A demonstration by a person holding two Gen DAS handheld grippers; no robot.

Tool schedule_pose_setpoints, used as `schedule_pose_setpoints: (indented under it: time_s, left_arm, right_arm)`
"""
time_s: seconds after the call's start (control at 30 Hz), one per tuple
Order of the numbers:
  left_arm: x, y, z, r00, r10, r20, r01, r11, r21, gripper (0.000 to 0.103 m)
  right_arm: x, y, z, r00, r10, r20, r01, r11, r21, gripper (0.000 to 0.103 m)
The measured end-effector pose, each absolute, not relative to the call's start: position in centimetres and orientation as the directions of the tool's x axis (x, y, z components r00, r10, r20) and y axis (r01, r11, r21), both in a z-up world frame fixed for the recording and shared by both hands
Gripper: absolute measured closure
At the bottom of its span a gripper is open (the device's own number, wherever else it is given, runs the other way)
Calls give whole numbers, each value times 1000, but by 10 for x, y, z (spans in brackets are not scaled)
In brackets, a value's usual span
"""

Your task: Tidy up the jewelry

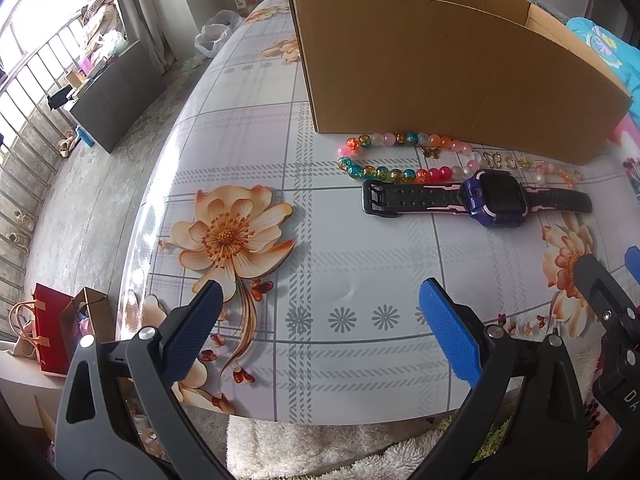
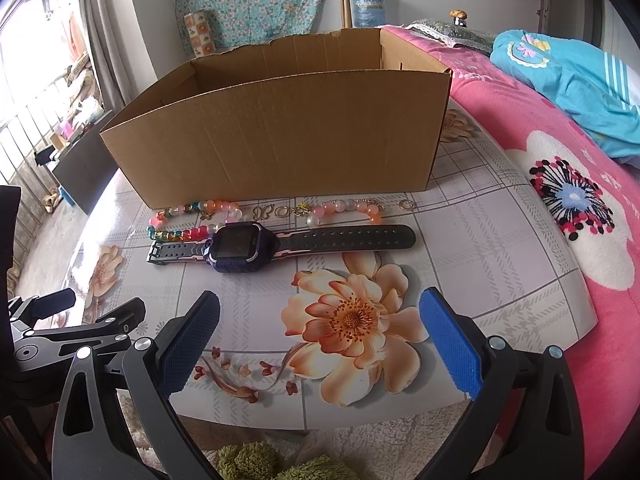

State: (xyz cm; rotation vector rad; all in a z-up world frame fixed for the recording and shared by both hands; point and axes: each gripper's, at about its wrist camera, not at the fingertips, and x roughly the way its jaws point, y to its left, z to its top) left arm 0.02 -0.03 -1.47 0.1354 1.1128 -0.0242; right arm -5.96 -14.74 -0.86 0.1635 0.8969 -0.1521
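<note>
Glossy round beads (image 1: 400,160), corrugated box (image 1: 440,72)

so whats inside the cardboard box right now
Only bare inner walls of the cardboard box show; its floor is hidden by the front wall, so I cannot tell what it contains. The bead necklace and watch lie outside, in front.

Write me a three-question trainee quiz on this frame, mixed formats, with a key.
1. True or false: the watch lies inside the box.
2. Multiple choice: the bead string lies A) between watch and box, B) on the pink blanket, C) in the left claw.
3. Fill in: both the left claw and the right claw are ____ and hold nothing.

Key: 1 false, it lies on the table in front of the box. 2 A. 3 open.
</note>
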Motion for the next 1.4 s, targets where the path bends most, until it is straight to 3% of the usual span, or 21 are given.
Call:
schedule_pose_setpoints:
  time_s: [0.53,0.7,0.93,1.13,1.37,1.4]
  left_arm:
    - [6,-2,-22,464,58,-884,109,986,123,8]
    - [4,7,-18,528,33,-848,144,981,127,8]
    - [2,40,-10,590,-161,-791,194,980,-54,8]
    - [4,54,-6,597,-230,-769,230,967,-111,8]
    - [7,51,-8,577,-290,-763,274,949,-154,8]
    - [6,50,-9,576,-303,-759,282,945,-164,8]
  right_arm:
    - [-55,-154,-11,631,-40,-775,170,982,87,5]
    - [-44,-146,-2,663,1,-749,39,999,36,5]
    - [-11,-124,-7,603,167,-780,-228,973,32,6]
    - [11,-105,-25,524,183,-832,-347,938,-13,21]
    - [25,-93,-37,461,154,-874,-444,893,-77,29]
    - [26,-93,-36,451,158,-878,-453,888,-73,35]
